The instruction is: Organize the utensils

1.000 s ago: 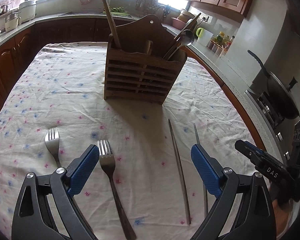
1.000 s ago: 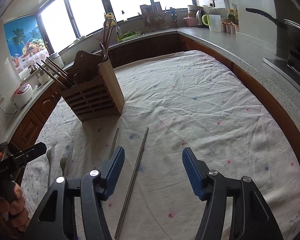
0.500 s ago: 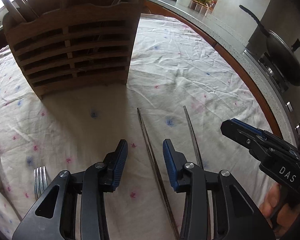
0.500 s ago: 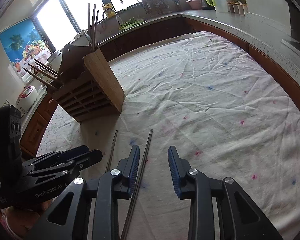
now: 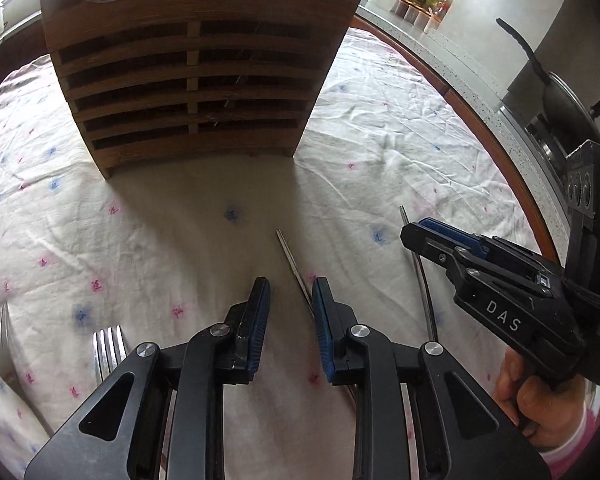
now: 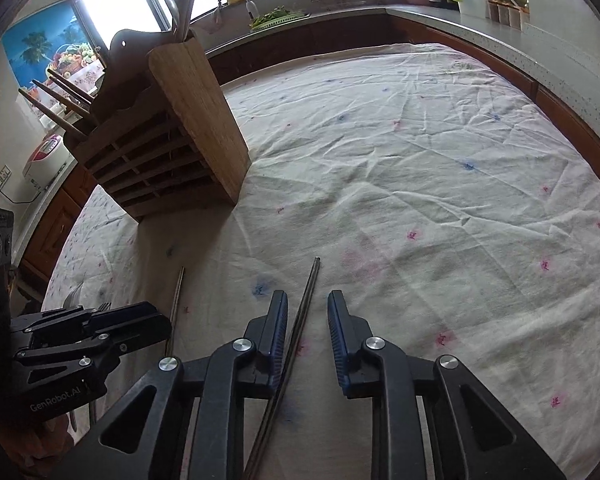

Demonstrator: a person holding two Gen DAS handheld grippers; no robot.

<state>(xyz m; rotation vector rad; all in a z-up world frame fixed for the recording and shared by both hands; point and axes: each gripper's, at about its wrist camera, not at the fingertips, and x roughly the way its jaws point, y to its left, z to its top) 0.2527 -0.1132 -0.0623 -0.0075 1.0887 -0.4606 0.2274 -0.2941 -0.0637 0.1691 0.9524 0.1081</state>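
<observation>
**Both grippers lined up on a chopstick each**

Left gripper point(image 5: 290, 292) has just been closing, jaws now narrow with a small gap. One metal chopstick point(image 5: 296, 268) runs between them, right against the right-hand pad, not clamped as far as I can see. Right gripper point(image 6: 307, 306) was closing too, second chopstick point(image 6: 306, 300) lying between its pads, not pinched. Both chopsticks sit flat on the flowery tablecloth point(image 6: 440, 168). Two forks point(image 5: 108, 344) lie off to the left, wooden utensil holder point(image 5: 192, 80) stands just beyond.
</observation>
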